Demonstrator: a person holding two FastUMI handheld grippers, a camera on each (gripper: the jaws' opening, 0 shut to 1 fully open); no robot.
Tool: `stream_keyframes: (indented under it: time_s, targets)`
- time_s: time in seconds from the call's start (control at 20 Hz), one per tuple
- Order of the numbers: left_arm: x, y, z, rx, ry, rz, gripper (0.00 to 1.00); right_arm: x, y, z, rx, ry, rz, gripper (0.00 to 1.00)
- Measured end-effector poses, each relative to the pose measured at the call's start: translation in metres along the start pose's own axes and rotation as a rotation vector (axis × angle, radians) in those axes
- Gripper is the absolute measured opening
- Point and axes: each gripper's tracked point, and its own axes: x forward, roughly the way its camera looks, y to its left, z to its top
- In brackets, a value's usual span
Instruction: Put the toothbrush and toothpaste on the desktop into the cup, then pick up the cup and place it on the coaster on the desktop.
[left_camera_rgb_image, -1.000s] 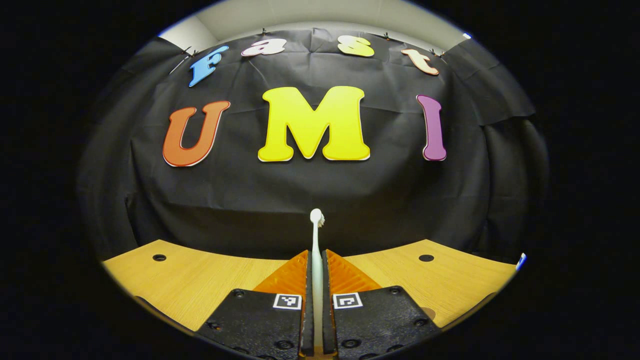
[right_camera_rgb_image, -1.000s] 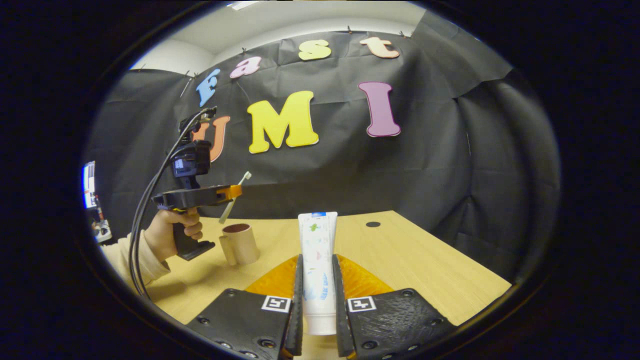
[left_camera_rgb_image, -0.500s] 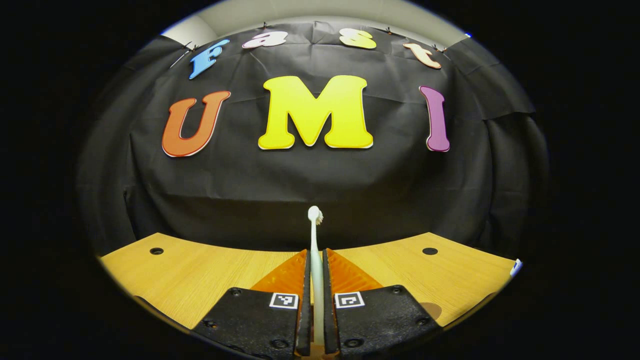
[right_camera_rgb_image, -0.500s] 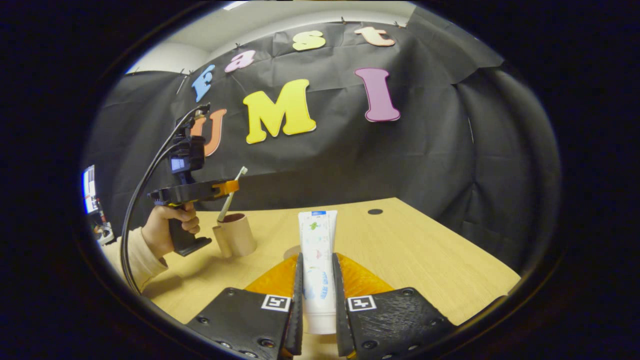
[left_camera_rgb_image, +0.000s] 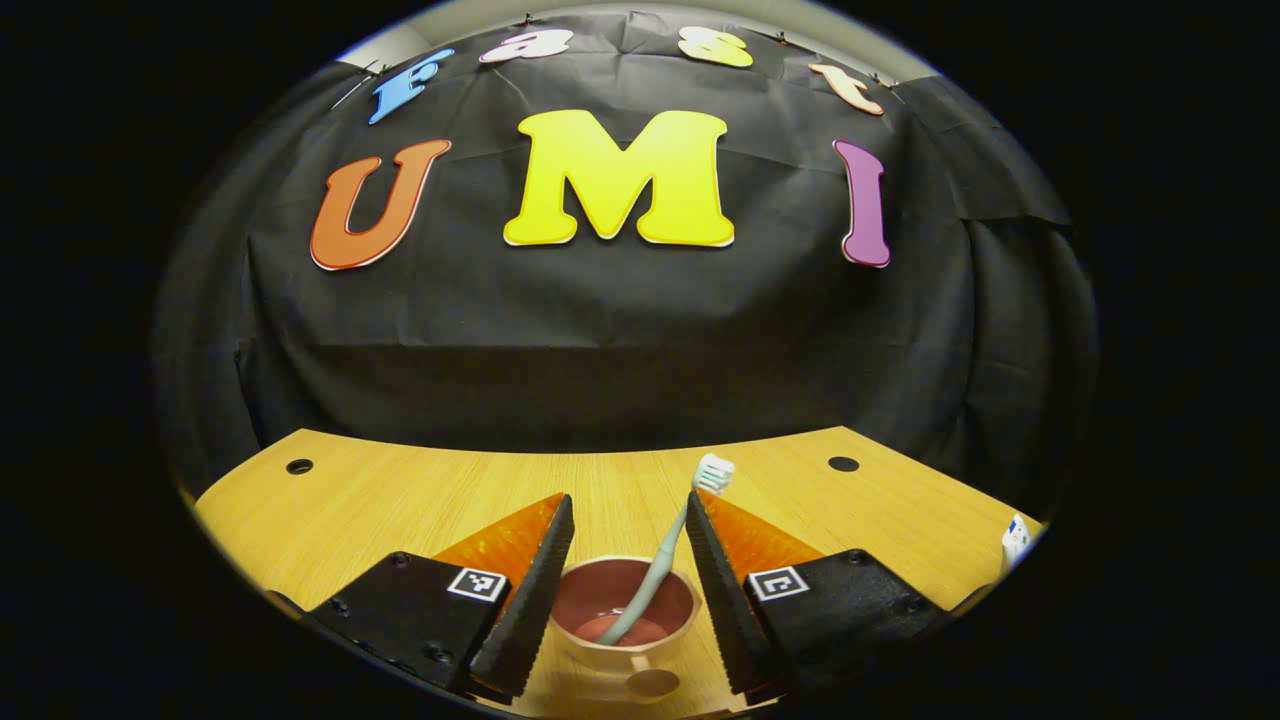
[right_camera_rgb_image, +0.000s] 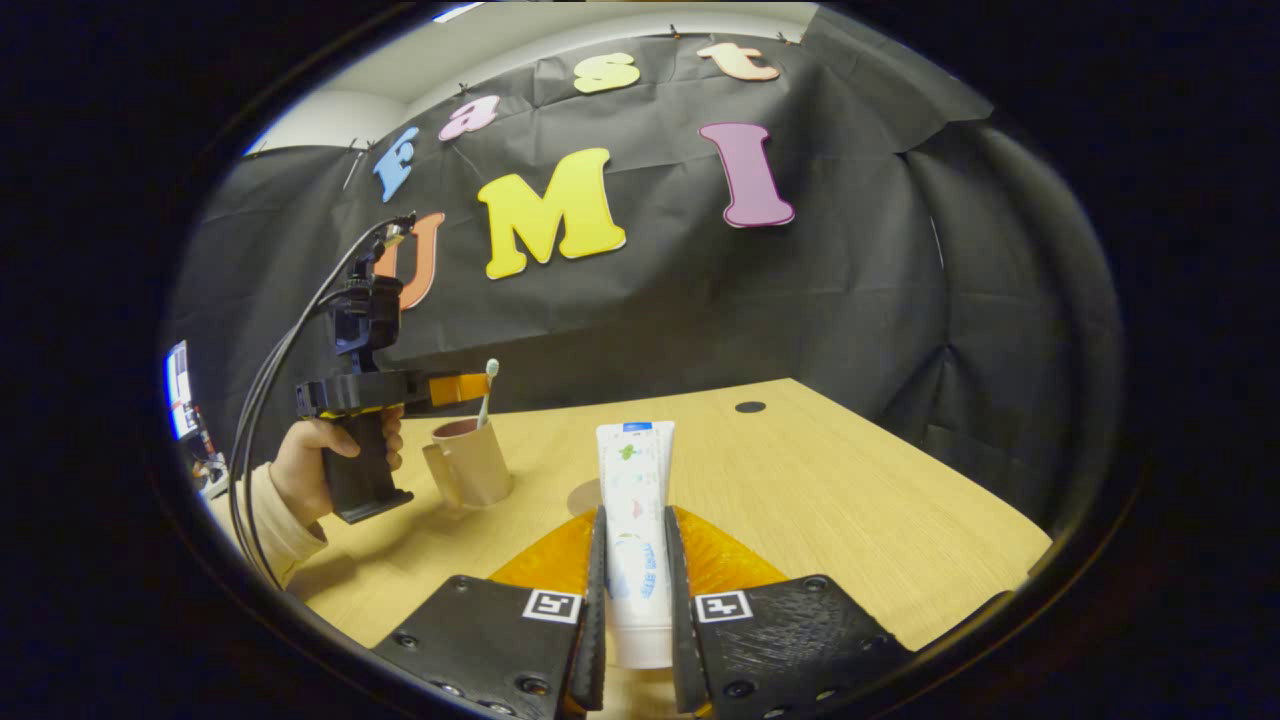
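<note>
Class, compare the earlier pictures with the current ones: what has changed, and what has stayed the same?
The left gripper opened and let go of the toothbrush, which now stands leaning in the cup. The right gripper stays shut on the toothpaste, held above the desktop.

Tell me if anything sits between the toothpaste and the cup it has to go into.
Only bare desktop lies between the toothpaste and the cup, but the left gripper hovers over its mouth, with the toothbrush inside.
</note>
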Motion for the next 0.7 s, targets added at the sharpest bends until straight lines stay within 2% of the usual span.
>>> stream_keyframes:
  time_s: [0.05,0.2,0.25,0.5,0.7]
  targets:
    - [-0.004,0.0,0.006,-0.015,-0.017,-0.006,0.75,0.0,0.002,0.002,-0.009,-0.001,0.003,0.27]
    - [-0.022,0.002,0.02,-0.031,-0.063,-0.014,0.96,0.003,0.016,0.015,-0.009,-0.012,0.028,0.29]
    - [-0.029,0.005,0.021,-0.034,-0.071,-0.005,0.99,0.007,0.023,0.021,0.001,-0.016,0.04,0.27]
    - [-0.077,0.023,0.011,0.0,-0.048,0.043,0.98,0.028,0.075,0.068,0.053,-0.049,0.135,0.27]
    - [-0.117,0.043,-0.008,-0.027,-0.03,0.076,0.98,0.059,0.125,0.102,0.037,-0.089,0.187,0.27]
